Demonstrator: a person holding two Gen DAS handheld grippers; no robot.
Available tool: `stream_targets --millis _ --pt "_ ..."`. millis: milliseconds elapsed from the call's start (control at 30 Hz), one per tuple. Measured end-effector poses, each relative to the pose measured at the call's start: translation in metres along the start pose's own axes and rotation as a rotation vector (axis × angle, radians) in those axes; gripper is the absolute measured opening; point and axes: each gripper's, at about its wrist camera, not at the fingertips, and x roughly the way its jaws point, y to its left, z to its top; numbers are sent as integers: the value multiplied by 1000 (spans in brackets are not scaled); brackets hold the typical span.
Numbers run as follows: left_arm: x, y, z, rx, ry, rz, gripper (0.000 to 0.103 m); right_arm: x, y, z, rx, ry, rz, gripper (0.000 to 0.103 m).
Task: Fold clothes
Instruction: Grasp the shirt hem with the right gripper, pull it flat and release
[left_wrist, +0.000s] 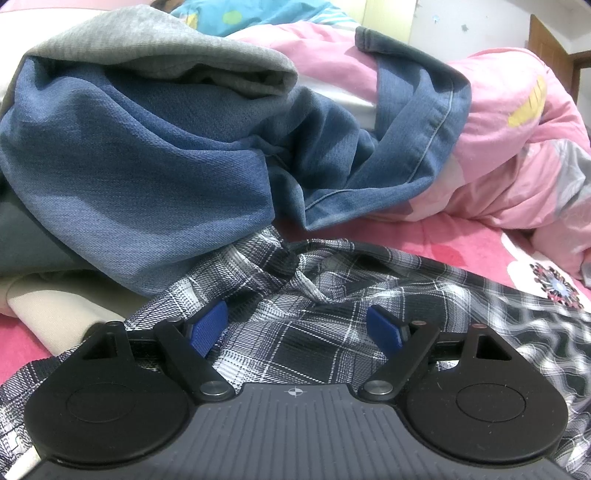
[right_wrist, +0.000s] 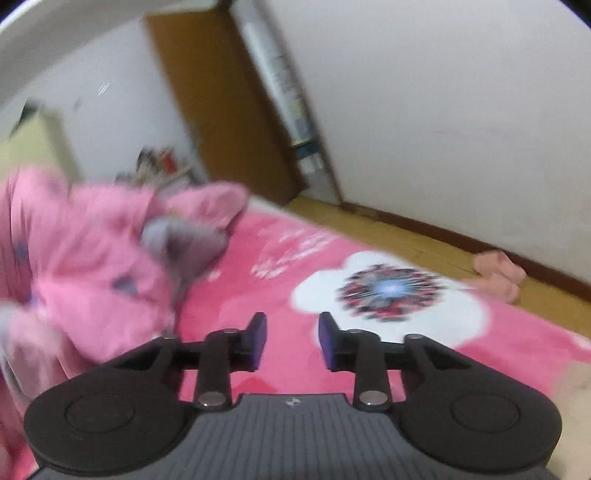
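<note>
The bed's bright pink printed sheet (right_wrist: 295, 266) runs to a far edge in the right wrist view, and past that edge lies a strip of yellow wooden floor (right_wrist: 413, 236) along a white wall (right_wrist: 443, 110). A brown wooden door (right_wrist: 221, 110) stands by the far corner. This side of the sheet is bare around a white flower print with a dark round centre (right_wrist: 391, 291), so there is open room toward that edge. The left side of the bed is crowded by a rumpled pink quilt (right_wrist: 85, 266), blurred in this view.

The right gripper (right_wrist: 292, 341) hangs over the bare sheet, its jaws a narrow gap apart with nothing between them.

In the left wrist view, the black-and-white plaid shirt (left_wrist: 314, 325) lies crumpled on the sheet at the near edge, creased into ridges toward its middle. The left gripper (left_wrist: 295, 325) sits low over it, jaws wide, one blue pad (left_wrist: 208, 325) on each side of a stretch of plaid; whether the pads touch the cloth I cannot tell. Just behind the shirt, a heap of blue denim jeans (left_wrist: 129, 166) overlaps its far edge, topped by a folded grey knit garment (left_wrist: 166, 48).
</note>
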Motion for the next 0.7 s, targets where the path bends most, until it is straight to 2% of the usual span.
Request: stream_targets --millis 133,267,467,567,700 --pt "0 0 0 1 1 0 85 -23 -50 5 96 136 -72 48" --pt "1 0 0 4 3 -1 85 -17 -67 -8 53 219 -103 53" --pt "1 0 0 4 3 -1 86 39 -56 -19 -39 307 -86 53" --pt "1 0 0 7 4 1 86 67 -51 -24 -105 346 -138 53" --pt "1 -1 0 8 6 0 86 85 -60 -26 -93 385 -120 53"
